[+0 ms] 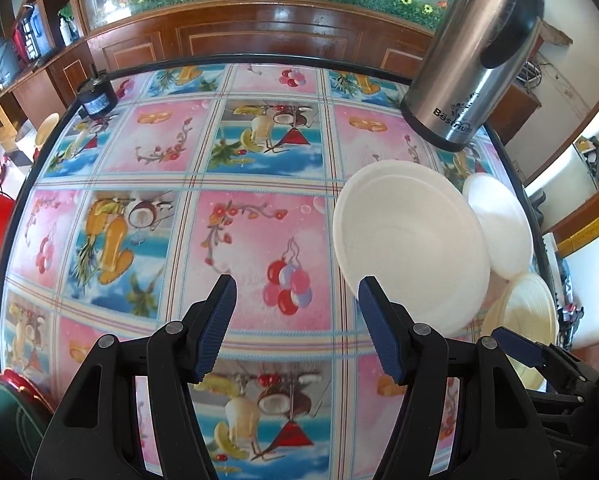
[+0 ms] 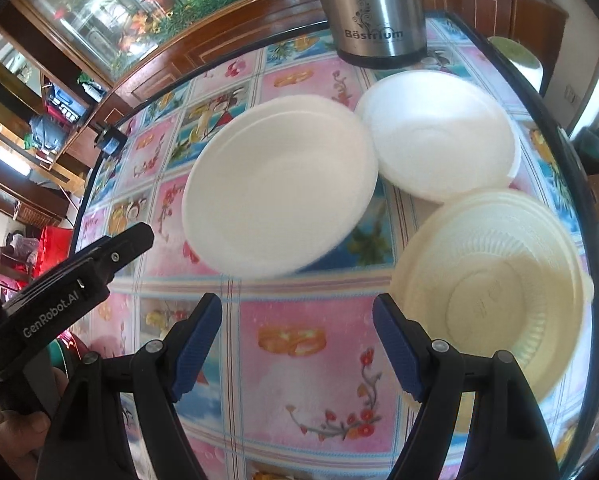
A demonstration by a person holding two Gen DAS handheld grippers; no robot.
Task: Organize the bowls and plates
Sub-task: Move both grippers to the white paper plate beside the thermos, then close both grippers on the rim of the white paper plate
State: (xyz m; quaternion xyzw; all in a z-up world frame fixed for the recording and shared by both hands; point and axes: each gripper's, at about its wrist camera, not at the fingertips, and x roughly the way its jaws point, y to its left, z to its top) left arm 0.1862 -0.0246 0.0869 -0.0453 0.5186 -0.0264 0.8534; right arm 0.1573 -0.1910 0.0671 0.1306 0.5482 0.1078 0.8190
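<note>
A wide white bowl (image 2: 279, 188) (image 1: 411, 248) sits on the patterned table. Behind it to the right rests a smaller white bowl or plate (image 2: 439, 136) (image 1: 499, 228), touching the wide bowl's rim. A cream ribbed plastic bowl (image 2: 495, 288) (image 1: 527, 320) stands at the right. My right gripper (image 2: 297, 340) hovers open and empty over the cloth, just short of the white and cream bowls. My left gripper (image 1: 297, 300) is open and empty too, its right finger close to the wide white bowl's near rim.
A steel thermos jug (image 2: 375, 12) (image 1: 475, 64) stands at the table's far side behind the bowls. A small dark motor-like object (image 1: 97, 94) sits near the far left edge. The round table's black rim (image 1: 23, 200) curves on the left; a wooden cabinet with flowers stands beyond.
</note>
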